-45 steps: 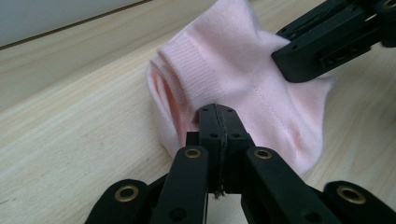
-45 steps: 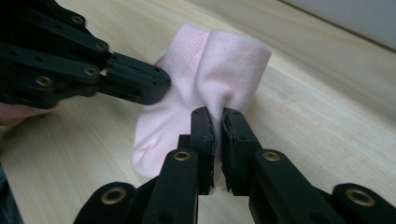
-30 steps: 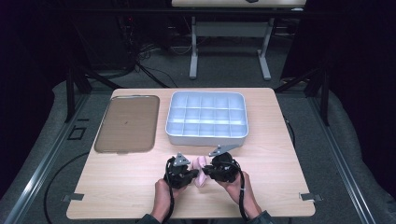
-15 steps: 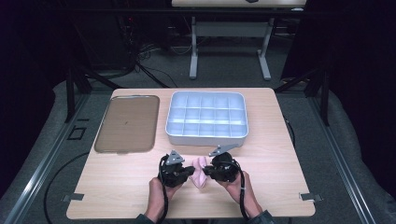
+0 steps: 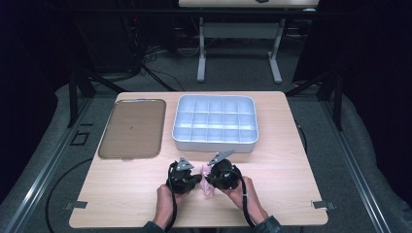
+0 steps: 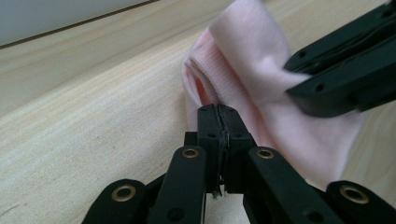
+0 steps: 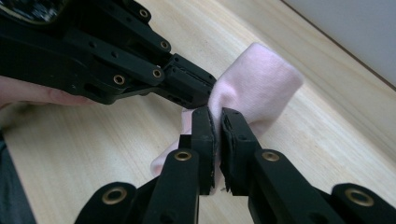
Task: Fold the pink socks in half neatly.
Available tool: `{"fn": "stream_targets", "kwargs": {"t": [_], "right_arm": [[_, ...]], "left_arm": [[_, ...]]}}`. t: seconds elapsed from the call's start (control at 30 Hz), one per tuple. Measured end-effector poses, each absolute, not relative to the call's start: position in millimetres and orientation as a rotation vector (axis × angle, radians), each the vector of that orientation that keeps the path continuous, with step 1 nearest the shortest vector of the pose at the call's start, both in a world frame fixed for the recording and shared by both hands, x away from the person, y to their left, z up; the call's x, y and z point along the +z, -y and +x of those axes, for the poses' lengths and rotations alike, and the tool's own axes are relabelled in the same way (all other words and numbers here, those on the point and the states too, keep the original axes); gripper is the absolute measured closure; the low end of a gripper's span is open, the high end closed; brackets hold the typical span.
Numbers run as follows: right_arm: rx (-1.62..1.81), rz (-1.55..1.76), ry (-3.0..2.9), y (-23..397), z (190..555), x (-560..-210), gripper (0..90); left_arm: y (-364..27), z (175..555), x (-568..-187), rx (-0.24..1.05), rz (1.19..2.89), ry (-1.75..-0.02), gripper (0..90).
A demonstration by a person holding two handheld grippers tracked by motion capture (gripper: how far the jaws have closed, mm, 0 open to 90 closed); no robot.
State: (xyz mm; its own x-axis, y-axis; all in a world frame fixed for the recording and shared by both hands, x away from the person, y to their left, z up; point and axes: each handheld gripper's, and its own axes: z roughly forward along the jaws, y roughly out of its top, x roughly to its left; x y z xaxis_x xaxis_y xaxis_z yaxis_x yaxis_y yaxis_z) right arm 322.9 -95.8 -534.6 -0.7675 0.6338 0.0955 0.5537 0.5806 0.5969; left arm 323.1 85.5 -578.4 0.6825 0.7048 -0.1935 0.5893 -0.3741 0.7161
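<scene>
High view: surface [image 5: 291,194], near its front edge a pink cloth [image 5: 208,190]; soft, light and limp, best pinched at an edge. Left gripper [image 6: 218,116] and right gripper [image 7: 215,122] fingers are both clamped on it.

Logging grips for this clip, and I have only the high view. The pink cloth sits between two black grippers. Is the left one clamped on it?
Observer: Yes. In the left gripper view the left gripper is shut on an edge of the soft pink knitted cloth.
Operator: And the right one?
Observer: The right gripper pinches the same cloth, jaws nearly together.
Operator: Is the cloth flat?
Observer: No, it is folded over, with a rounded end toward the grey tray wall.
</scene>
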Motion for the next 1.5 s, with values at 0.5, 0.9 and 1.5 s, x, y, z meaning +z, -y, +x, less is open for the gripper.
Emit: {"fn": "stream_targets", "kwargs": {"t": [0.5, 0.9, 1.5], "right_arm": [[0.9, 1.001, -2.667, 87.0, 325.1, -549.5, 84.0], [0.982, 1.011, -2.59, 92.9, 316.9, -557.2, 83.6], [1.019, 1.014, -2.569, 100.1, 309.7, -557.3, 71.9]], "left_arm": [[-107.9, 326.5, -558.6, 0.188, 1.998, -0.989, 86.7], [-96.7, 337.6, -552.9, 0.109, 1.988, -0.861, 89.2], [-62.2, 356.9, -561.9, 0.174, 2.182, -0.818, 89.8]]}}
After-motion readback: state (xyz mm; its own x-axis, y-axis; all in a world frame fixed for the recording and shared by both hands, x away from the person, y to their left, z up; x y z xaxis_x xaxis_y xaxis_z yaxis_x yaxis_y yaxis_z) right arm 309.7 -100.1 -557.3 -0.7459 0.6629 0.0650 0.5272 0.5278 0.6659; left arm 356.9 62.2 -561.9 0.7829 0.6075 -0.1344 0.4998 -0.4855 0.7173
